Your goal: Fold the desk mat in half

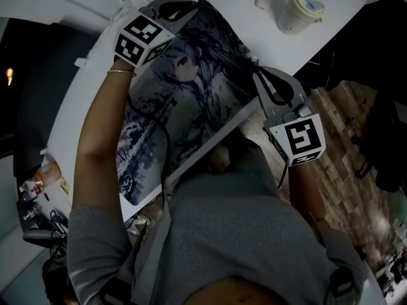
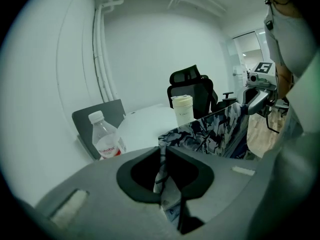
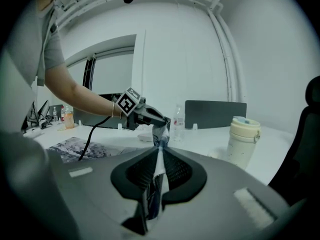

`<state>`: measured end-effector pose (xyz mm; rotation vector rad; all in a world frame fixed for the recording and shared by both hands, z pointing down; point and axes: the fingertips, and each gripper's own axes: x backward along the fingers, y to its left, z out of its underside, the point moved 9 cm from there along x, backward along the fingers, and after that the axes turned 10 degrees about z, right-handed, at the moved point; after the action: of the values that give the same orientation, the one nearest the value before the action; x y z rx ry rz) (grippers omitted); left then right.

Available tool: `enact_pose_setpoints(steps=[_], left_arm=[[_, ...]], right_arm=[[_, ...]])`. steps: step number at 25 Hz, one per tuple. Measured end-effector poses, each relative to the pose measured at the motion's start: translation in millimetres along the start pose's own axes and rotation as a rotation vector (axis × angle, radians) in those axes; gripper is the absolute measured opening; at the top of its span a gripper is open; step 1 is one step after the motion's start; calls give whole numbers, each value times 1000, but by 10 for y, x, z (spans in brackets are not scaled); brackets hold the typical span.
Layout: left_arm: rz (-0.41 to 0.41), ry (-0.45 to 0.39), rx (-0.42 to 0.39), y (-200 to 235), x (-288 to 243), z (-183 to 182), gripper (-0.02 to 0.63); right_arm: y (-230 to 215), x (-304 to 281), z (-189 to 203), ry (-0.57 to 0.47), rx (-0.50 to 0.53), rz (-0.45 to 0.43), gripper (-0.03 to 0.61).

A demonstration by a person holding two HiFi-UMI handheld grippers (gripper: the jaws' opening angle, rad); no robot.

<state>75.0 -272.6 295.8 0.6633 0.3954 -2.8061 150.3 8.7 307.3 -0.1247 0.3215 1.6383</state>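
Subject: desk mat point(image 1: 184, 88), printed with a dark illustrated figure, found partly raised above the white table point(image 1: 73, 100); one end hangs lifted off the tabletop between the two tools, while the other end lies flat on the table point(image 3: 75, 148), as the right gripper view shows.

Left gripper point(image 1: 191, 6): jaws closed tight on a corner of the mat, with the printed sheet pinched edge-on between them point(image 2: 162, 156); the tool is held above the table, toward its far side.

Right gripper point(image 1: 257, 75): jaws likewise clamped on the mat's other raised corner, a thin fold of it standing upright in the gap point(image 3: 159, 159); the tool sits above the table's near edge.

The raised stretch of mat runs taut from one tool to the other.

Other items on the table: lidded cup point(image 1: 300, 8) upright on the far part; clear water bottle point(image 2: 106, 141) upright beside a grey panel; black office chair point(image 2: 192, 91) standing beyond the table.
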Motion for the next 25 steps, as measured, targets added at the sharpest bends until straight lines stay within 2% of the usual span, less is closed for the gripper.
enact_pose_setpoints(steps=[3, 6, 12, 25], left_arm=[[-6, -2, 1, -122, 255, 78, 46], [-26, 10, -37, -236, 491, 199, 48], [-51, -33, -76, -449, 934, 410, 49], [-78, 39, -121, -979, 1783, 1076, 49]], right_arm=[[266, 69, -62, -11, 16, 3, 31], [571, 140, -65, -19, 36, -7, 31], [1072, 276, -69, -30, 33, -32, 31], [2027, 444, -3, -10, 77, -107, 31]])
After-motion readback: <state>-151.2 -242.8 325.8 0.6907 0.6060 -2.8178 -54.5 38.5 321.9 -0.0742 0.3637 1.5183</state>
